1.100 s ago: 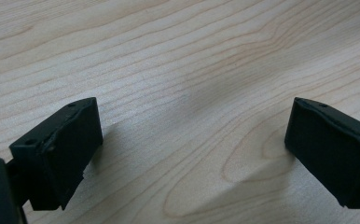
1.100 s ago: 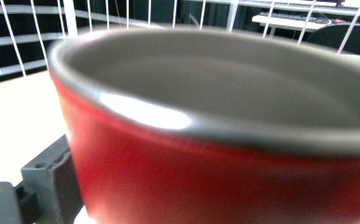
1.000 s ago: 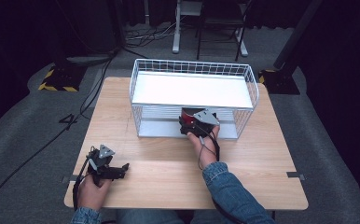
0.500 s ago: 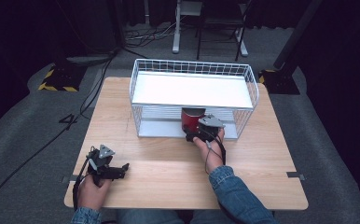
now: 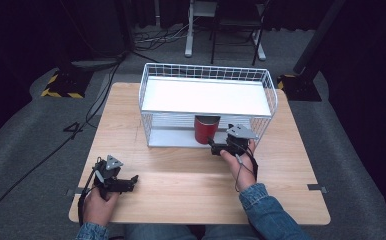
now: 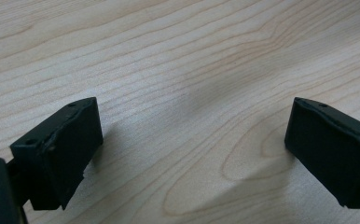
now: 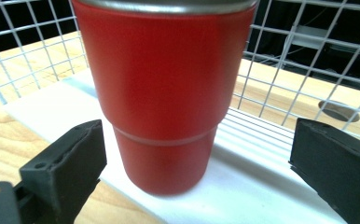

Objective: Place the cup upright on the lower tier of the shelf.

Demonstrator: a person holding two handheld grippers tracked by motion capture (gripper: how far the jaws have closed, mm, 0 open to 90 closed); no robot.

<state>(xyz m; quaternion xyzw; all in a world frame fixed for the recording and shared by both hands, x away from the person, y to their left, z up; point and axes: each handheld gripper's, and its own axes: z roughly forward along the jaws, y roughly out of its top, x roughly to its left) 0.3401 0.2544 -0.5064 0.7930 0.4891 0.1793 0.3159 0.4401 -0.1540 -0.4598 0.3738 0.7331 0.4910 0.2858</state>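
A red tumbler (image 5: 206,129) with a metal rim stands upright on the lower white shelf (image 7: 266,186) of a white wire rack (image 5: 206,70). In the right gripper view the tumbler (image 7: 164,93) is close ahead, at the shelf's front edge. My right gripper (image 5: 214,147) is just in front of it, open; its jaws stand wide on either side of the tumbler's base without touching it (image 7: 197,137). My left gripper (image 5: 131,180) rests low over the bare wood at the table's front left, open with nothing between its jaws (image 6: 192,123).
The rack's white top shelf (image 5: 206,96) covers the space above the tumbler, and wire mesh walls close the back and sides. The wooden table (image 5: 181,170) lies bare in front of the rack. Cables and stands sit on the grey floor beyond.
The right gripper has let go of the red tumbler and drawn back toward the person. The tumbler stays on the lower shelf. The left gripper has not moved.
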